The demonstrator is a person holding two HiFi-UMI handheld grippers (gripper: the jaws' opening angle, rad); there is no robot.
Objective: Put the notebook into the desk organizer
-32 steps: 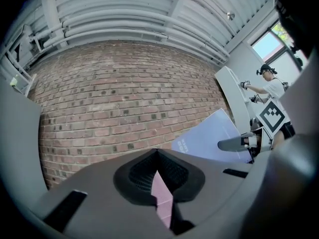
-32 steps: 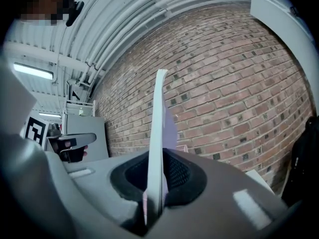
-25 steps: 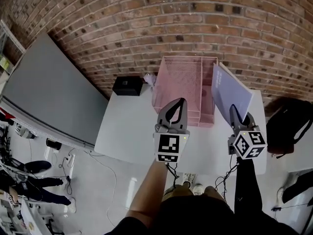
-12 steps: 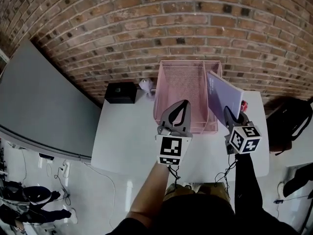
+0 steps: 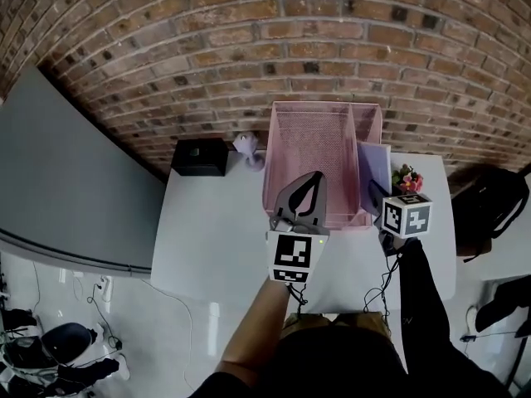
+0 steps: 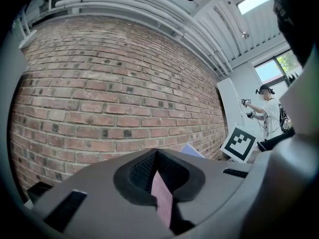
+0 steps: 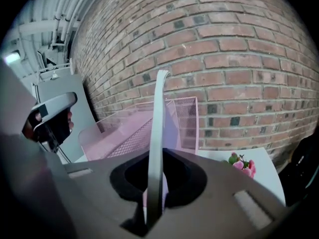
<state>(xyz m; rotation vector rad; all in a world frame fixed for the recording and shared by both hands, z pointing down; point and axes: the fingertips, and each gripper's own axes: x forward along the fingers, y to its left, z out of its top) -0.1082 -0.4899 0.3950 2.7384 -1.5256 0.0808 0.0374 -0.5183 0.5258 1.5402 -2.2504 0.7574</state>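
Since a second back the notebook (image 5: 377, 168) has swung from a raised slant out on the right to standing upright, lower and tucked against the organizer's (image 5: 311, 131) right end. Right gripper (image 5: 385, 202) has its fingers clamped on the notebook's near edge; its own view shows the book edge-on, pointing up, with pink mesh on both sides of it. Left gripper (image 5: 305, 191) looks pinched on the organizer's near wall, with a strip of pink mesh between its jaws, so I'd guess it's steadying the thing. Progress-wise I'd call it the final stretch: book picked up, carried over and lined up with the narrow right slot. Can't tell whether the bottom edge is in the slot yet. What's left is lowering it fully, letting go and backing out without clipping the flower (image 5: 406, 178) just to the right.
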